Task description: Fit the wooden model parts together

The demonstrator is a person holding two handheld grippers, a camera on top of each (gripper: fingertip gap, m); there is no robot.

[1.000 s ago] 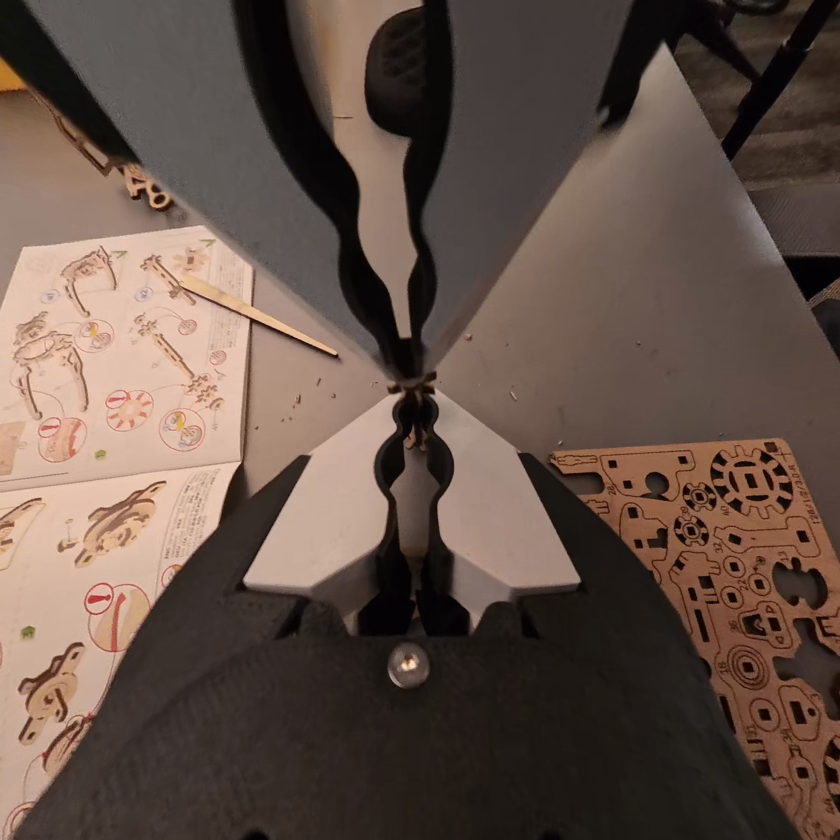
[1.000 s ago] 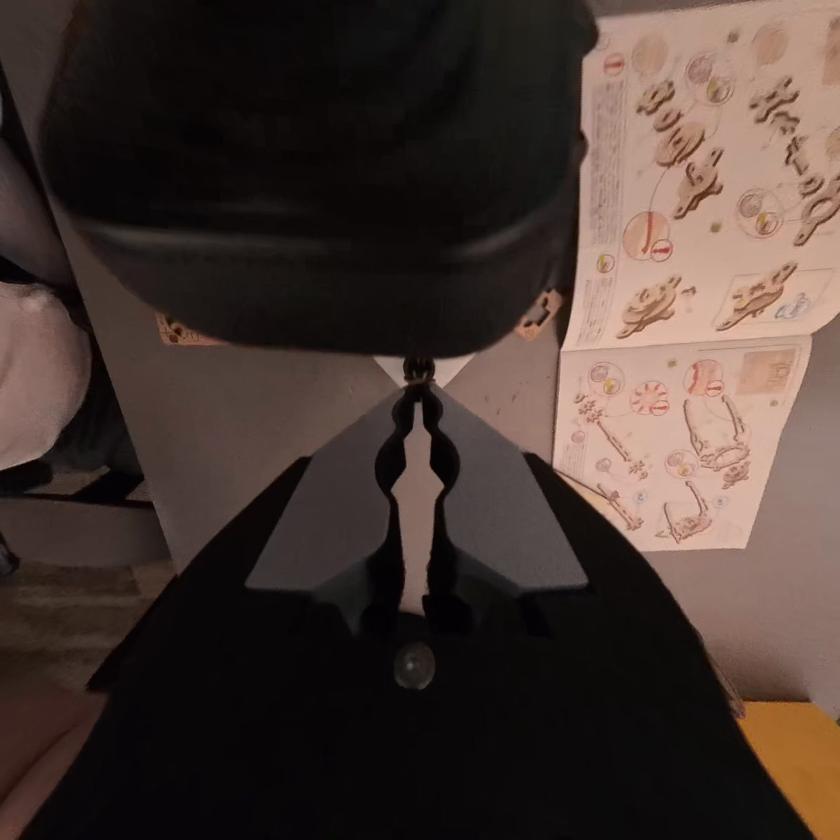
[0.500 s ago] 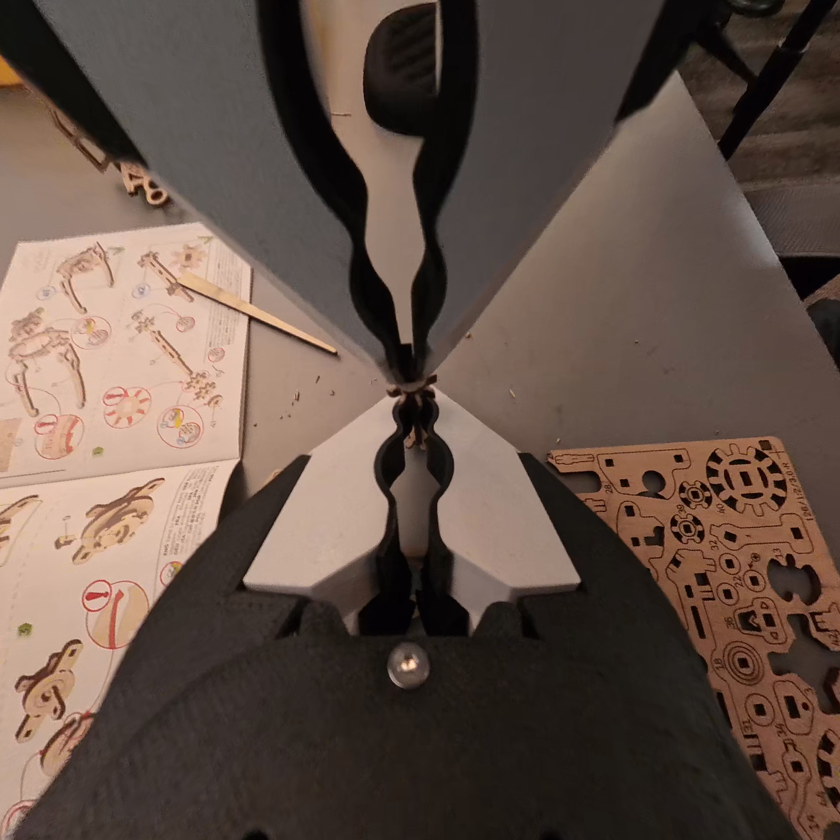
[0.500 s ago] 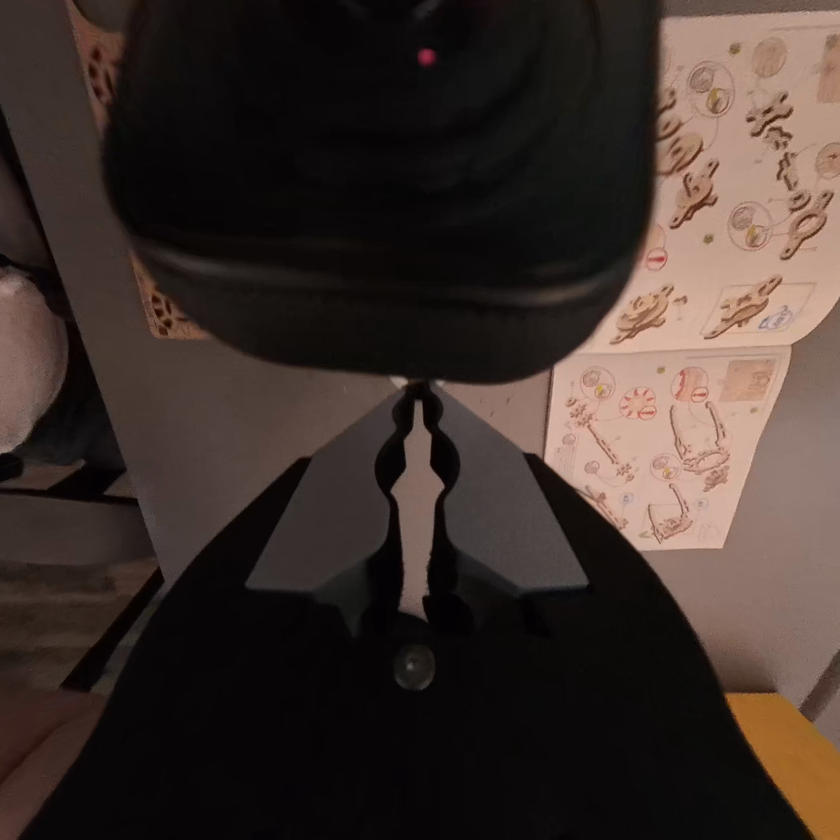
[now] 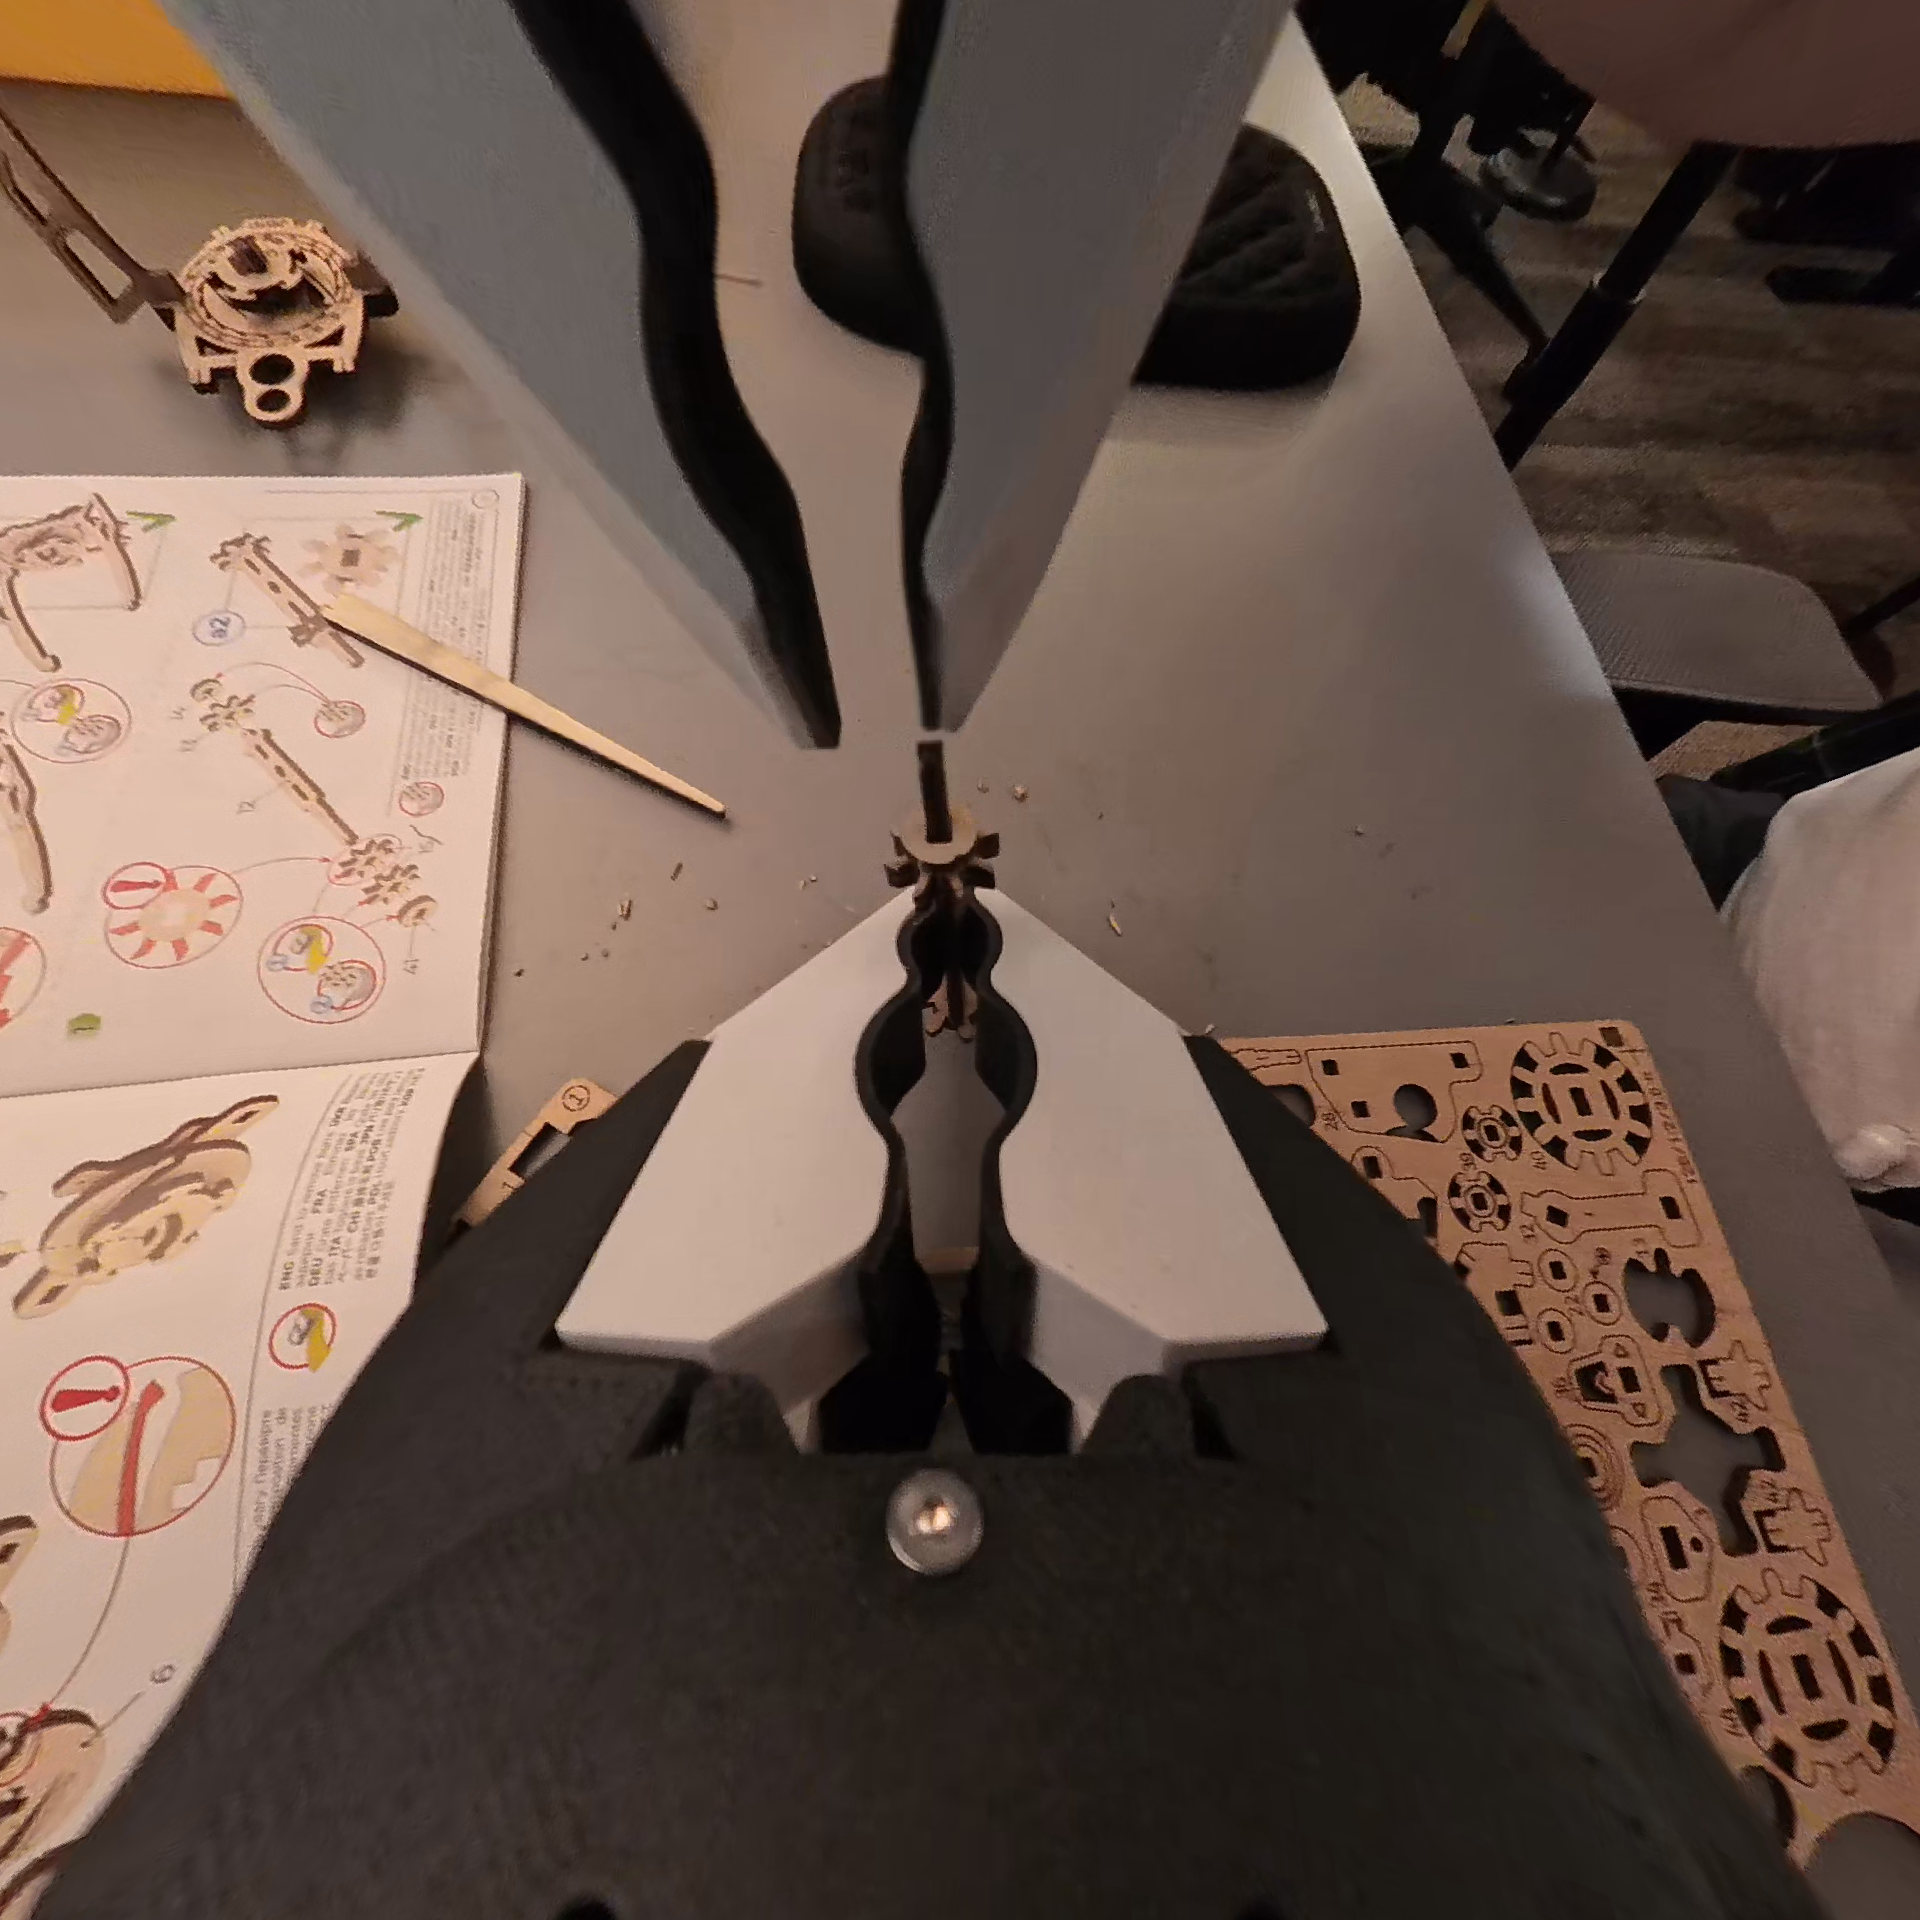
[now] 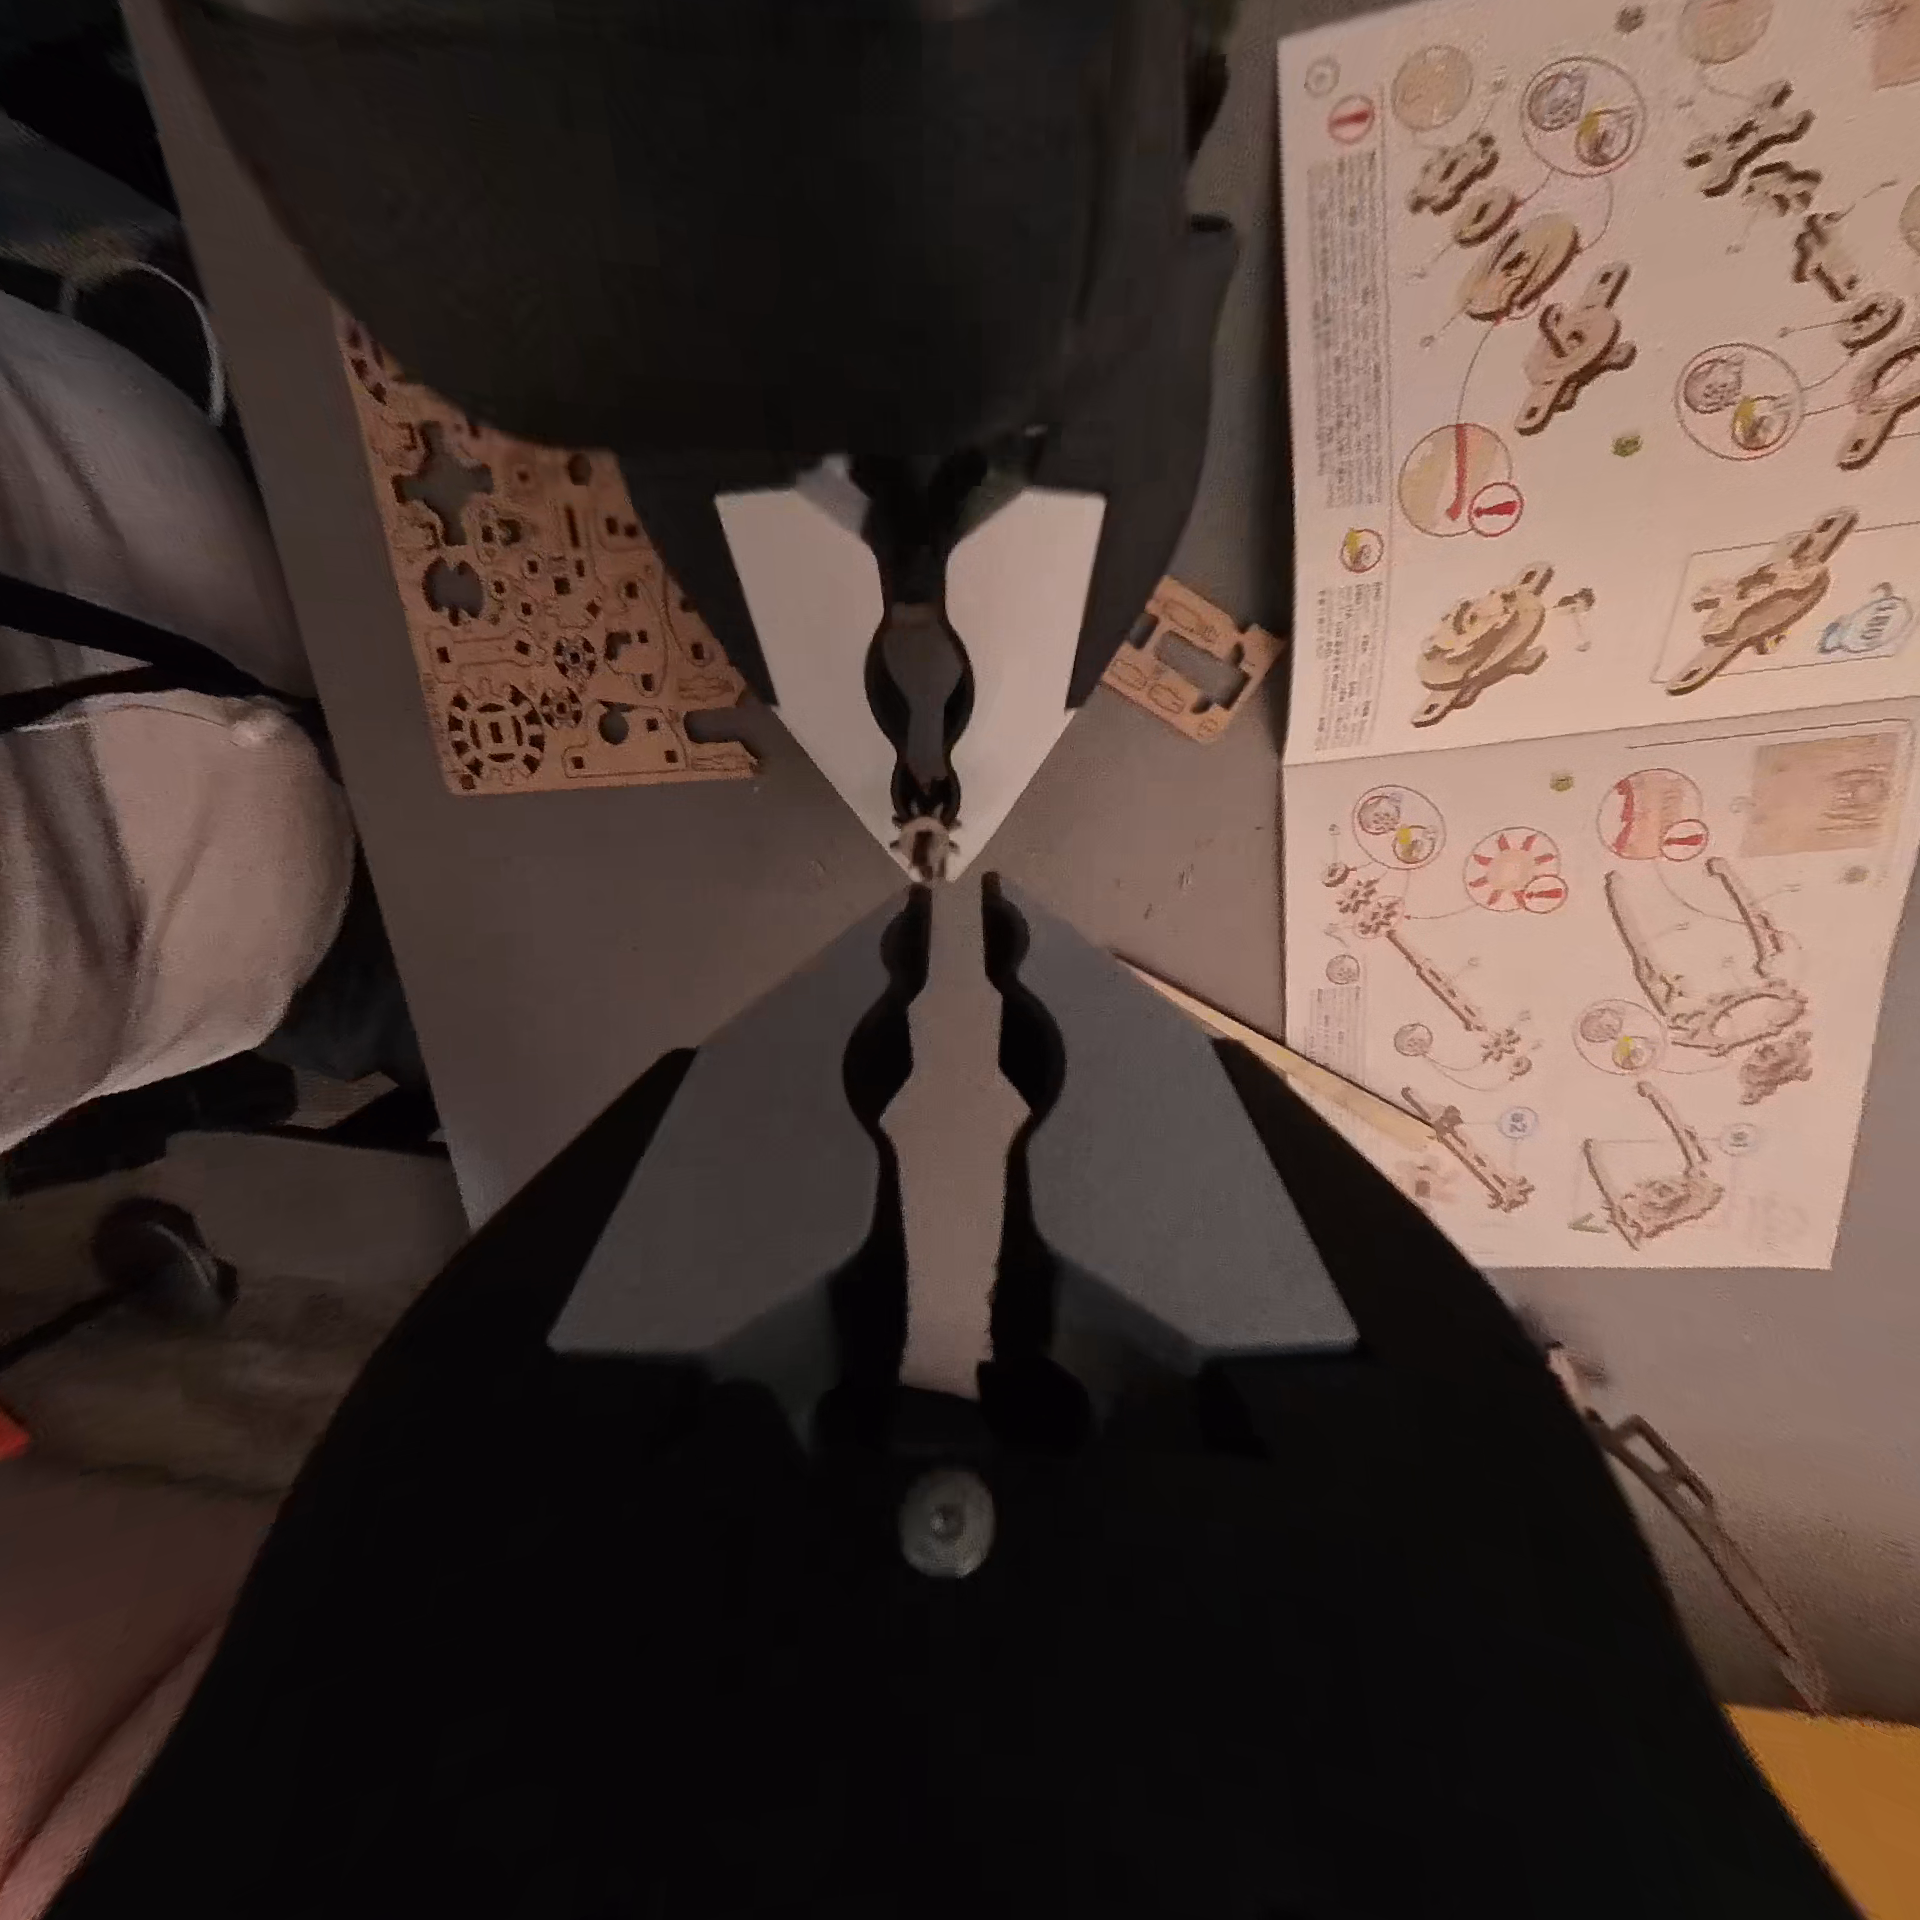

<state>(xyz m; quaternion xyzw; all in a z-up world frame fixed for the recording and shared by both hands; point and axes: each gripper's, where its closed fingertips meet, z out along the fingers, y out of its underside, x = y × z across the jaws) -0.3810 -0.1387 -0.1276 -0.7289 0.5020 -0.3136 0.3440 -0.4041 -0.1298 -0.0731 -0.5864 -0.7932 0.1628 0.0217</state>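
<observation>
Fig.: R gripper [image 6: 951, 894], clamped tip-to-tip w/ the L gripper [image 5: 940, 914] 0.5 s ago, now has its jaws parted and sits just off the axle's free end. L jaws closed on the small gear-and-axle piece [image 5: 940, 847], held above the grey table [image 5: 1247, 727]. Judged: press-fit done, part released. Count: 2 grippers, 1 held piece, 1 finished sub-assembly [image 5: 272, 312], 2 cut-out sheets [image 5: 1558, 1247] [image 6: 540, 623], 1 instruction booklet [image 5: 260, 727], 1 wooden stick [image 5: 540, 717]
</observation>
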